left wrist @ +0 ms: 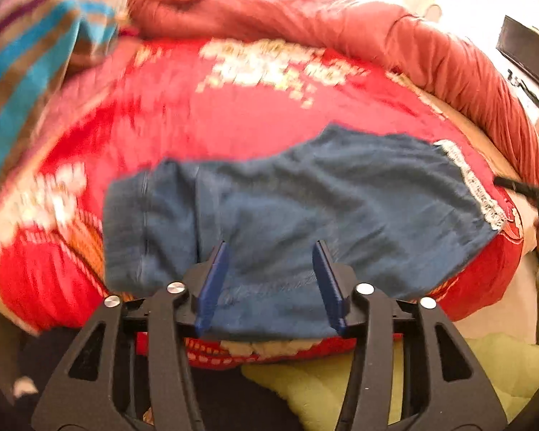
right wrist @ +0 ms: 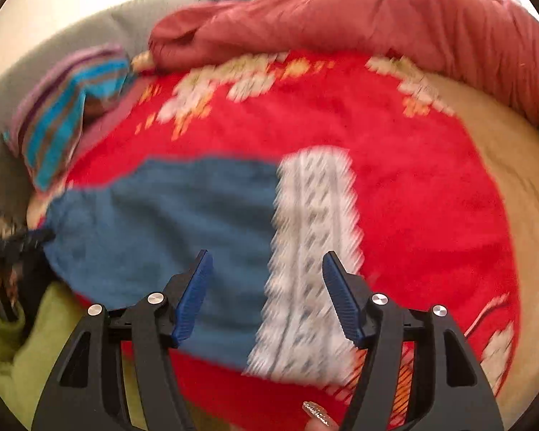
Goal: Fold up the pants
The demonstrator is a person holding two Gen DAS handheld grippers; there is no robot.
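left gripper jaws wide apart, nothing between them. right gripper jaws also spread, holding nothing. a fingertip with glitter nail shows under right gripper.

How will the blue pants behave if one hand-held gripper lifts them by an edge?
The blue pants show soft wrinkles, so they will probably drape limply. They look thin, hence likely light. The fuzzy red blanket beneath may drag on them.
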